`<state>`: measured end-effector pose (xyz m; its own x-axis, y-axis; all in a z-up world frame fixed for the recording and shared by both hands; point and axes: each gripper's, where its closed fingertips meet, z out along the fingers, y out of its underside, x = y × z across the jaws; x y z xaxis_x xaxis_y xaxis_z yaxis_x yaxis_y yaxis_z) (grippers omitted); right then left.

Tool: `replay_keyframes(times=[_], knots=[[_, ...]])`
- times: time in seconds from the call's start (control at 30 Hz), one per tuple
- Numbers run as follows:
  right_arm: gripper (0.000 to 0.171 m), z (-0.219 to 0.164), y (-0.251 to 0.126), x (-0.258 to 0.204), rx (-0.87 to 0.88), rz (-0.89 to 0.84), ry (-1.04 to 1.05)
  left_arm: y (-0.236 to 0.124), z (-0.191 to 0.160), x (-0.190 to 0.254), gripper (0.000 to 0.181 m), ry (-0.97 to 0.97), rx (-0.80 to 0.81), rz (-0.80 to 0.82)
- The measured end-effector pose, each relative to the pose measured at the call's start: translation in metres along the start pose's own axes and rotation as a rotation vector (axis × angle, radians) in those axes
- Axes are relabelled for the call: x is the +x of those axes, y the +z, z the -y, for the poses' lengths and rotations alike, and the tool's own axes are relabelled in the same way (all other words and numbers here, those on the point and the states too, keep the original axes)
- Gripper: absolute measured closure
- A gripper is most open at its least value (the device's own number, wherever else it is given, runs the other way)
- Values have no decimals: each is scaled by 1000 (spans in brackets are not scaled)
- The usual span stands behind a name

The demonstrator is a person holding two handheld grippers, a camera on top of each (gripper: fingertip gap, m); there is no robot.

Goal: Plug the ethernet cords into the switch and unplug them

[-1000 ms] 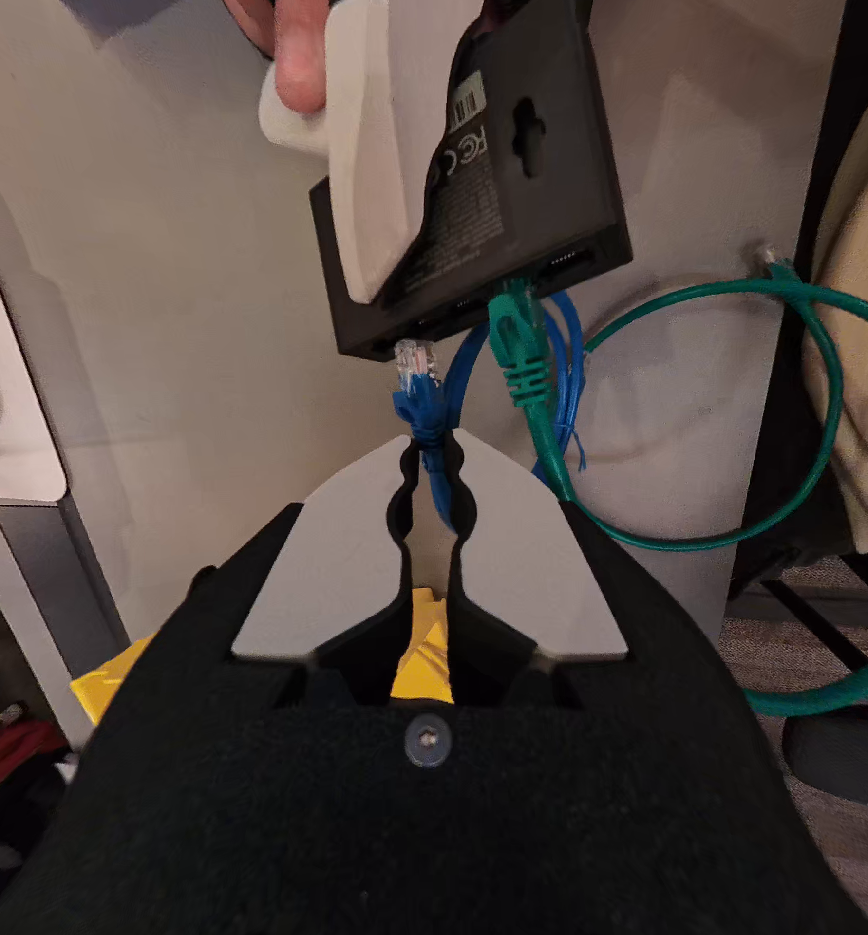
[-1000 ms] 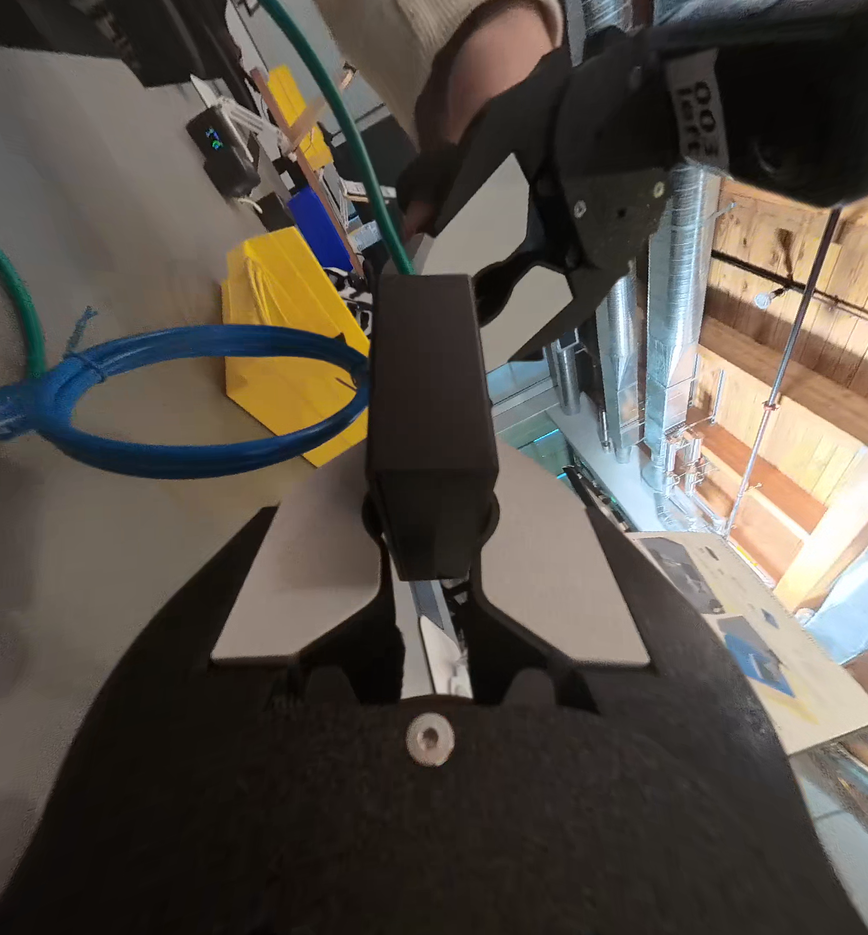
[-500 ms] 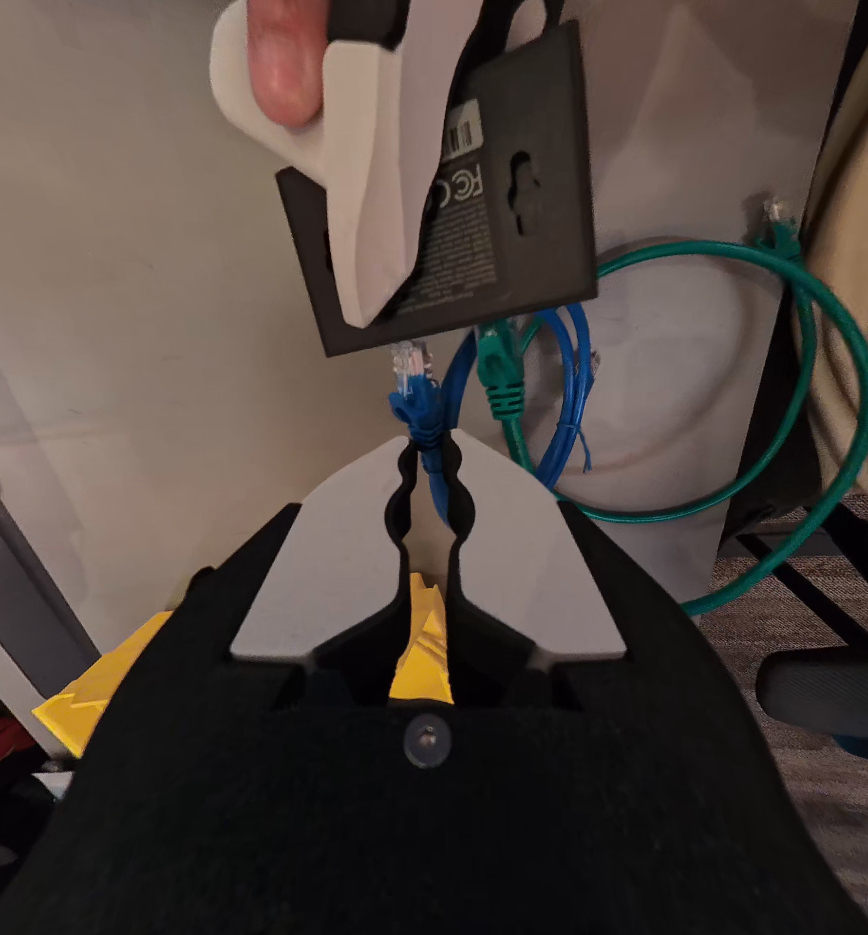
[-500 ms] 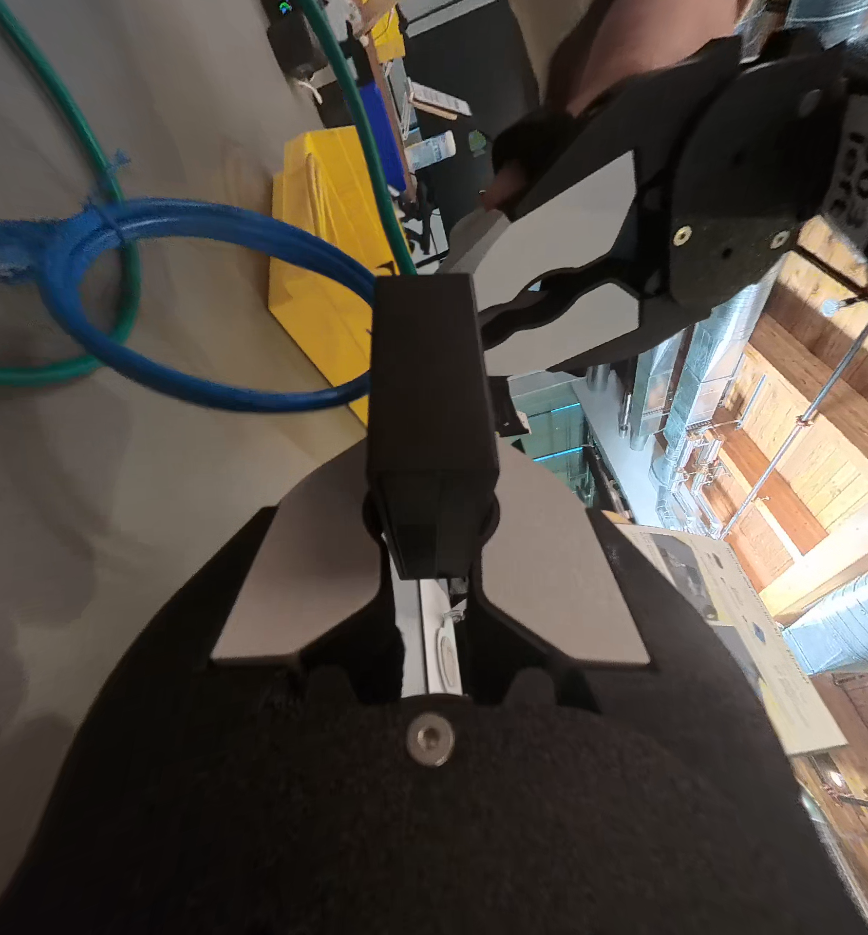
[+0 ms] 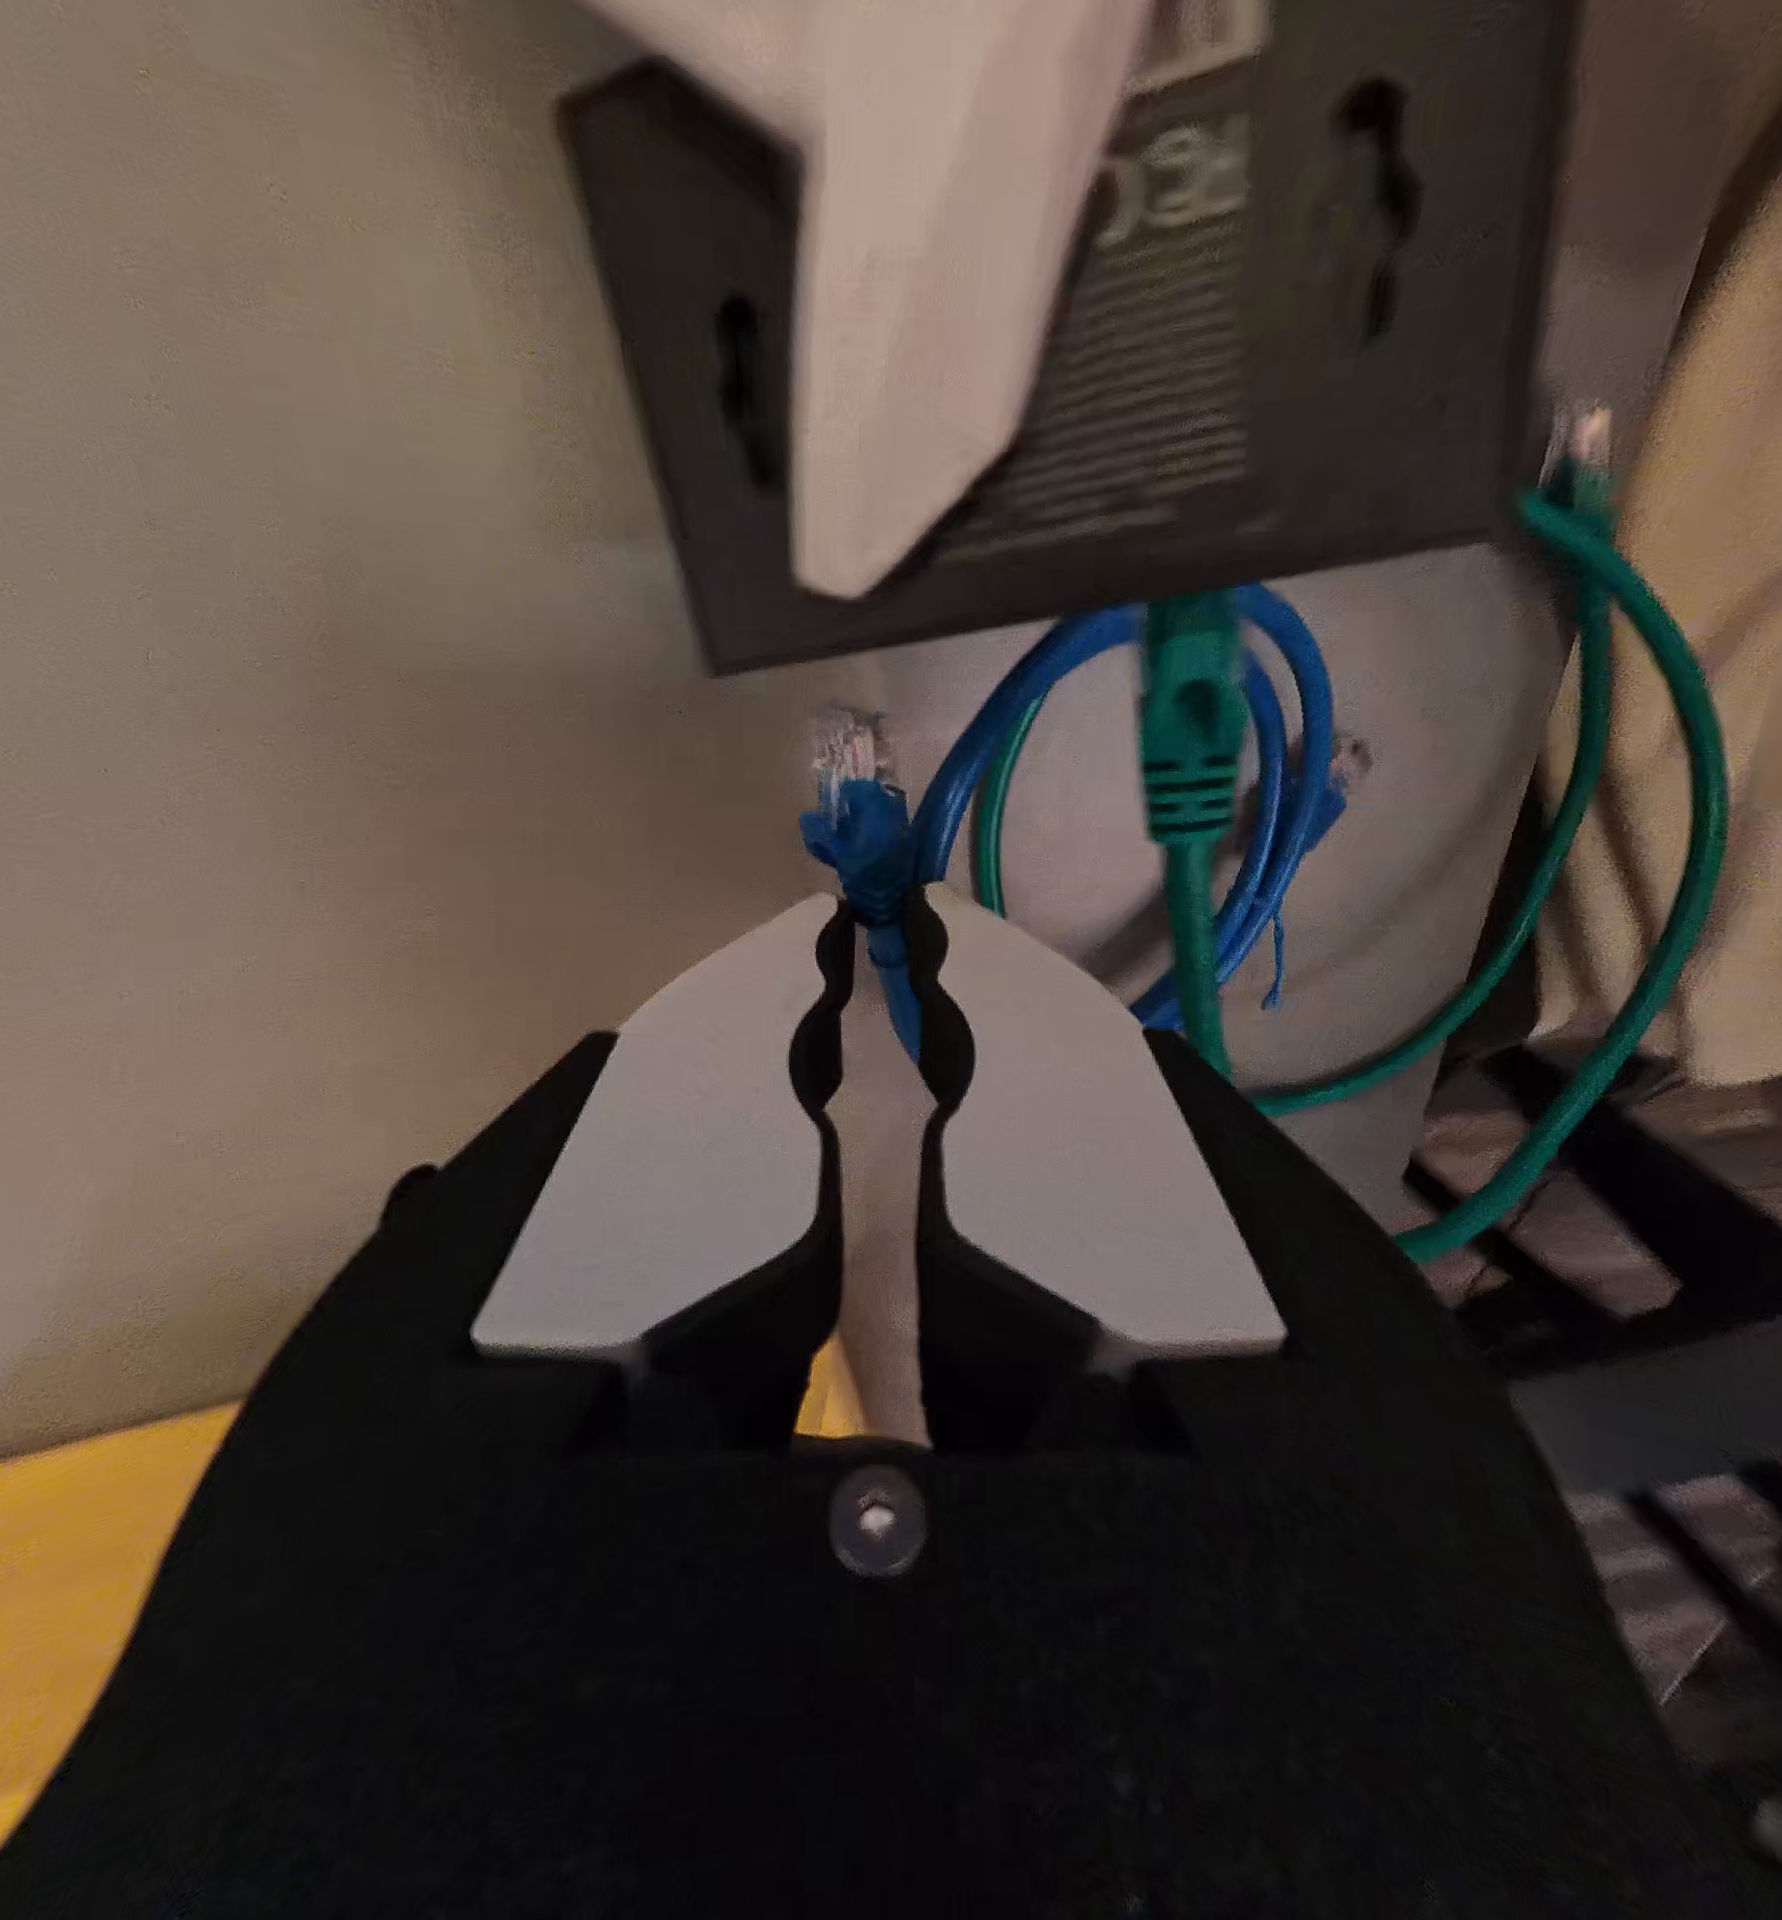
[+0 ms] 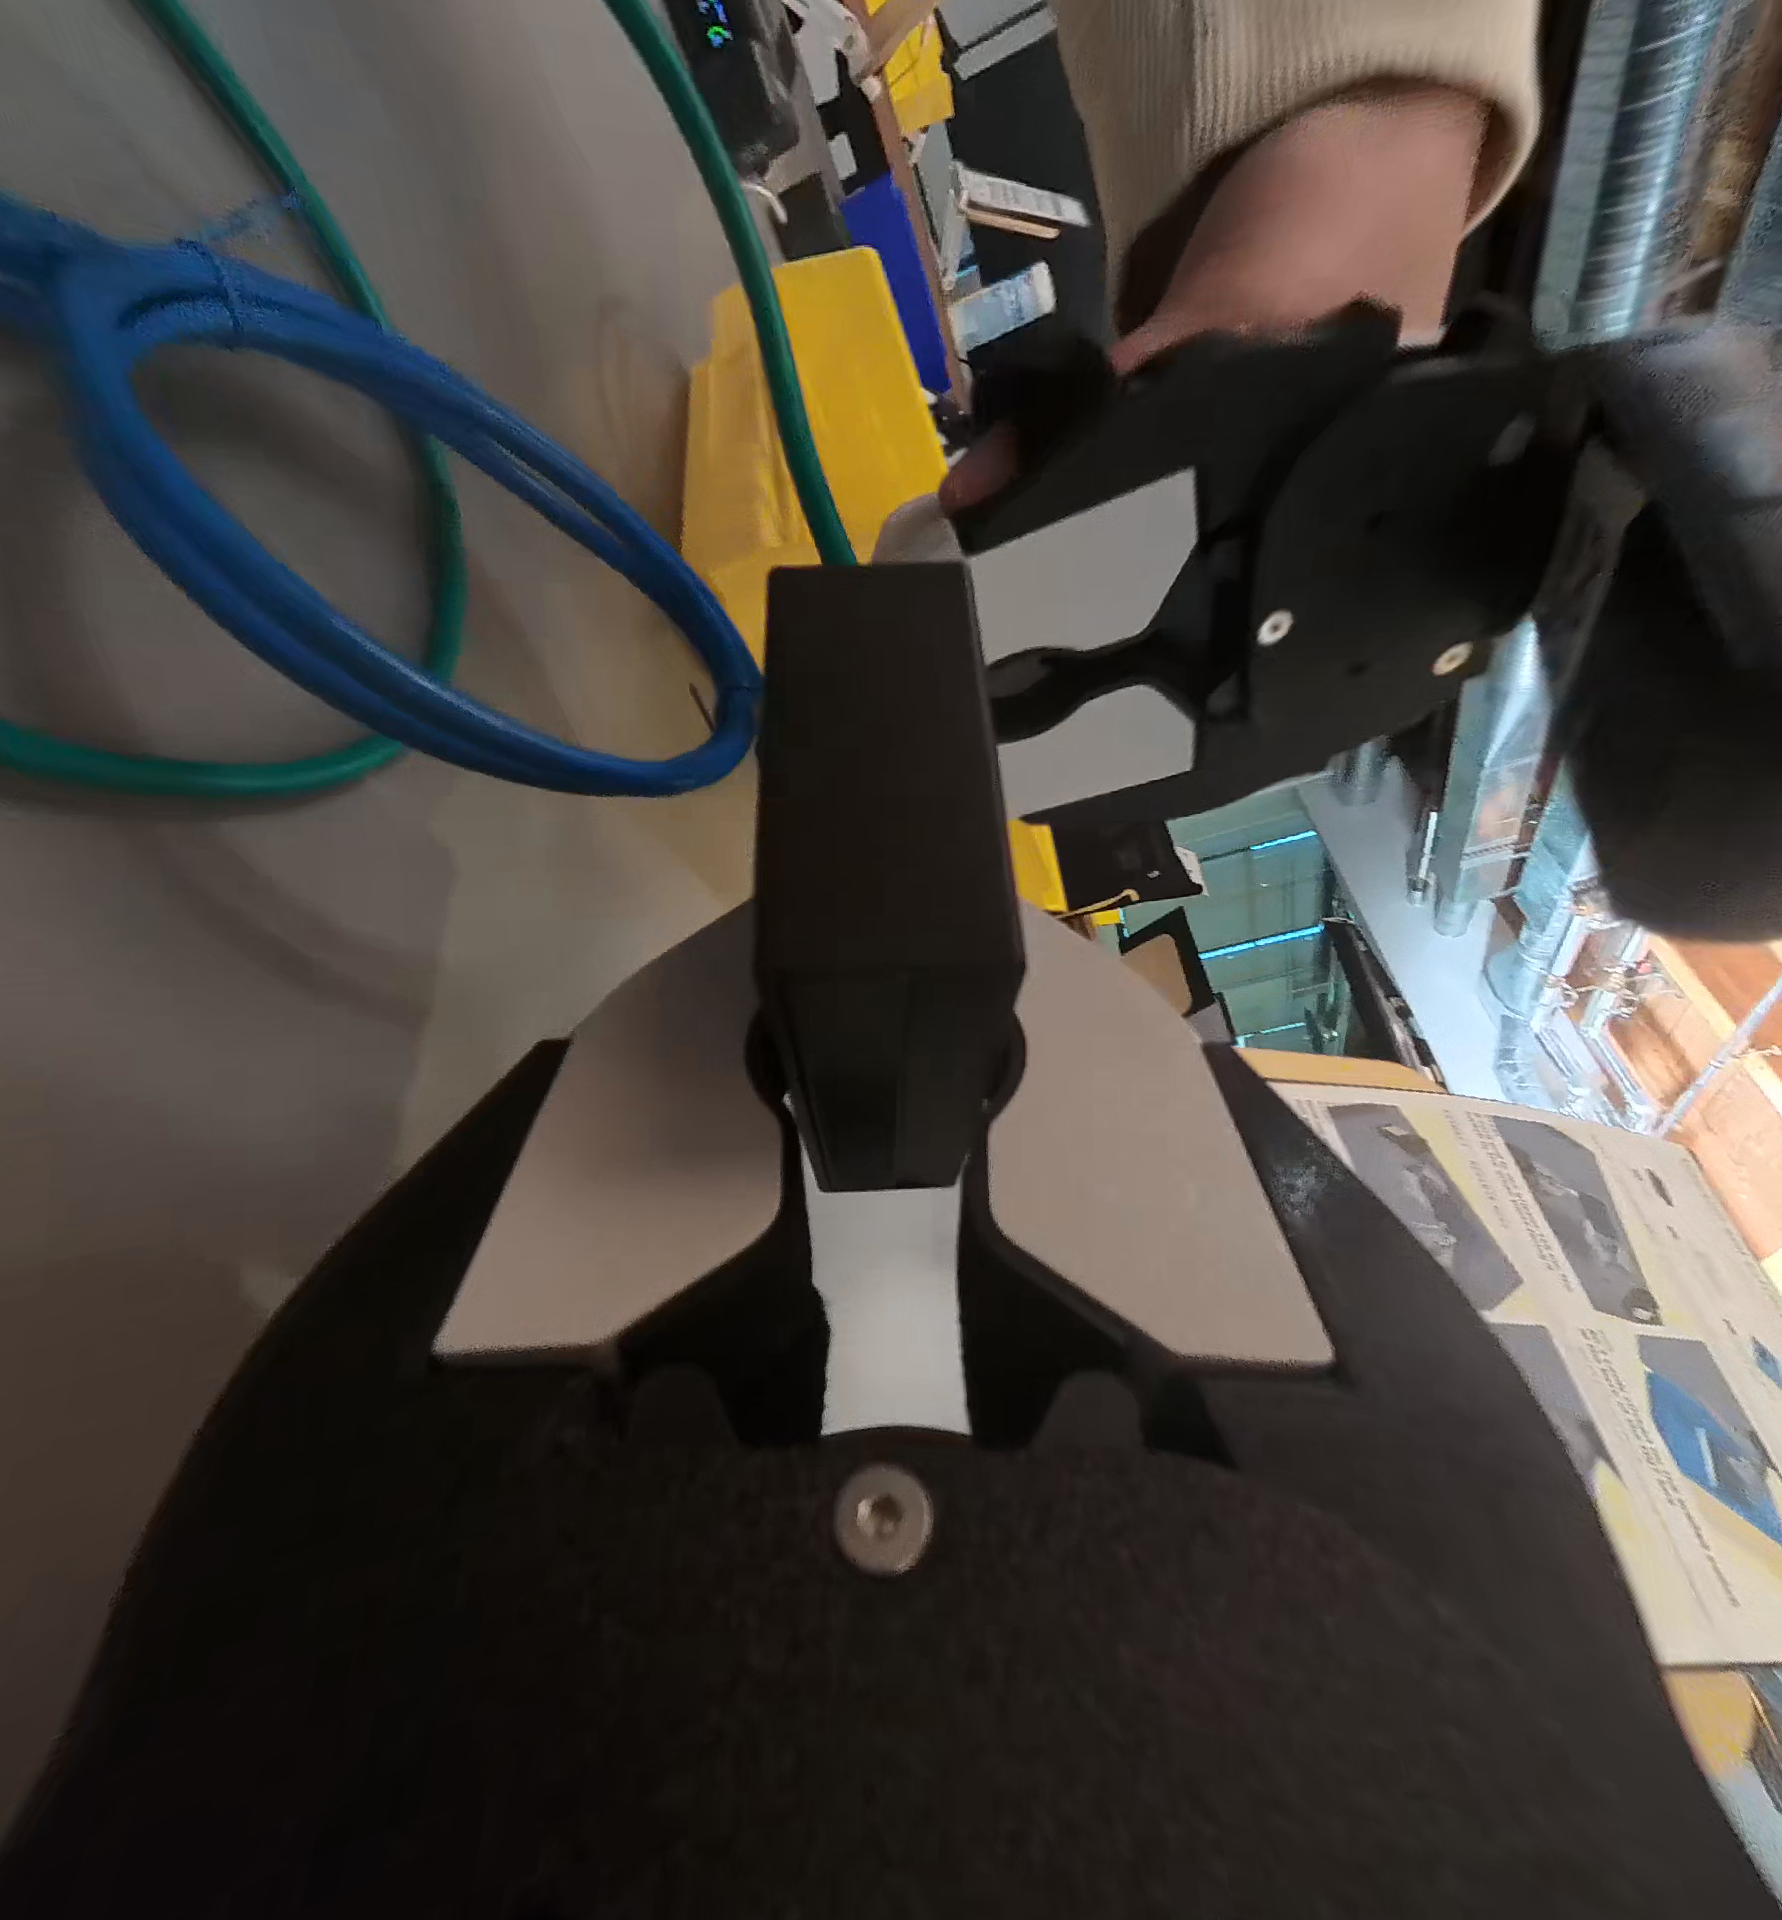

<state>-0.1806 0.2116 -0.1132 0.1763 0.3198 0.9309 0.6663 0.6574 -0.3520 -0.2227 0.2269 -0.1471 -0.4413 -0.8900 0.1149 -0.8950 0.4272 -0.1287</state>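
My left gripper [image 5: 882,914] is shut on the blue ethernet cord [image 5: 871,842] just behind its clear plug, which points up a little below the black switch [image 5: 1157,343]. My right gripper [image 6: 887,1039] is shut on the switch [image 6: 876,769] and holds it above the table; one pale finger of it [image 5: 918,260] lies across the switch's underside. A green cord's plug [image 5: 1188,727] sits in a port on the switch's lower edge. The blue cord's coil [image 6: 326,540] and the green cord [image 6: 201,774] lie on the beige table. The left gripper also shows in the right wrist view [image 6: 1053,686].
A yellow bin [image 6: 814,416] stands at the table's far side and shows at the lower left of the left wrist view [image 5: 45,1538]. A chair frame [image 5: 1593,1226] is beyond the table edge. A person's sleeve and hand [image 6: 1282,187] hold the left gripper. A printed sheet [image 6: 1552,1299] lies at the right.
The switch has come closer and larger in the left wrist view and shifted right. The blue plug stays just under its edge. Both grips are unchanged.
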Motion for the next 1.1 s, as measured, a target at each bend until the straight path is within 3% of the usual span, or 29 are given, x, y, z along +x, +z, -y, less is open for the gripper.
replay_keyframes(times=[0.2, 0.3, 0.47, 0.53, 0.7, 0.83, 0.93, 1.1], knots=[[141, -1, -9, -8, 14, 36, 20, 22, 8, -15, 171, -285, 353, -176], [141, 0, -16, -4, 22, 18, 50, 6, 34, -22, 170, -384, 591, -134], [141, 7, -28, 9, 52, -47, 68, -10, 45, -35, 160, -445, 729, 124], [141, 12, -34, 15, 69, -81, 82, -7, 45, -30, 159, -489, 794, 80], [141, 21, -42, 18, 106, -106, 137, 21, 44, -33, 147, -593, 802, -97], [141, 20, -38, 12, 107, -77, 150, 48, 48, -21, 133, -610, 677, -295], [141, 19, -38, 12, 106, -72, 168, 63, 47, -9, 167, -539, 617, -325], [141, 15, -37, 13, 111, -70, 211, 66, 46, 2, 170, -429, 592, -229]])
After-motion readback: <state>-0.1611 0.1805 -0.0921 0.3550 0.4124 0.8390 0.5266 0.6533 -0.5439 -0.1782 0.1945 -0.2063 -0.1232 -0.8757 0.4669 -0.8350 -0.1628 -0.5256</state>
